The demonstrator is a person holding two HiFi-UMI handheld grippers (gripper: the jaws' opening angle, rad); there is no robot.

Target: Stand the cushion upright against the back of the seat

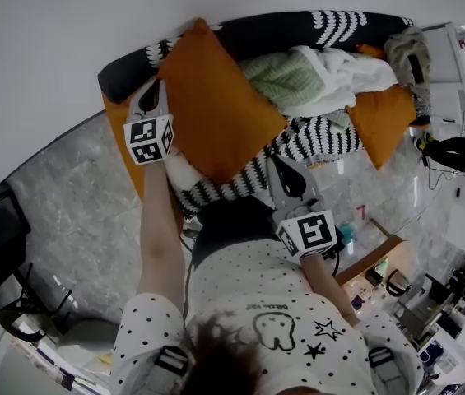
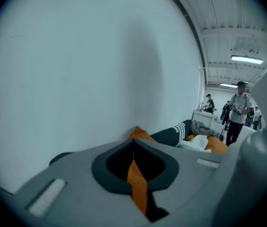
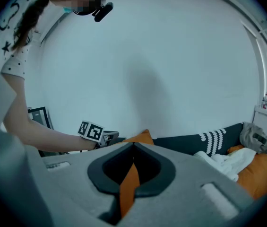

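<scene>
Orange cushion (image 1: 216, 109) spans both tongs: left tongs (image 1: 151, 97) pinch its edge, right tongs (image 1: 285, 175) its opposite corner (fabric clamped). The sofa back (image 1: 281, 30) lies beyond.

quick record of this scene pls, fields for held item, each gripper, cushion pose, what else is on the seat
held item: orange cushion
left gripper: shut on the cushion's fabric, at its left edge
right gripper: shut on the cushion's fabric, at its lower right corner
cushion pose: raised and tilted, top corner up by the dark backrest; contact cannot be told
also on striped seat: green knitted throw, white cloth, second orange cushion
behind: plain wall
</scene>
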